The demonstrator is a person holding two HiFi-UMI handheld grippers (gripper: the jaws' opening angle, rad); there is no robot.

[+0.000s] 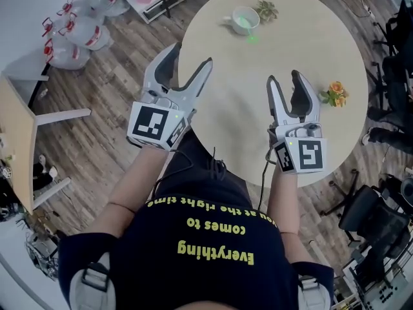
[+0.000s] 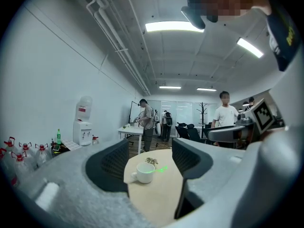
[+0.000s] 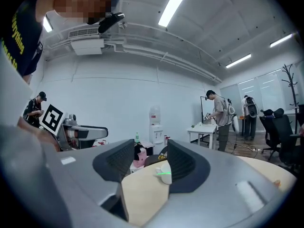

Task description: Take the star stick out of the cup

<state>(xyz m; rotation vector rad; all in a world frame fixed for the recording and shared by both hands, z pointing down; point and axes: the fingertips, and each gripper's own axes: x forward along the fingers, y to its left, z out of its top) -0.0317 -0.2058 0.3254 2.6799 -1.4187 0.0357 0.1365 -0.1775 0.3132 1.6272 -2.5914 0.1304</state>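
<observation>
Left claw and right claw: both empty, jaws apart, over the worktop's near edge. Cup stands well ahead, centred between the left claw's jaws. Star stick leans out rightward.

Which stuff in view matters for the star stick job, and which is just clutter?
Job: cup; star stick in it; left gripper and right gripper, both open, empty.
Clutter: dried sprig beside the cup; orange flowers at the table edge; water jugs on the floor.
</observation>
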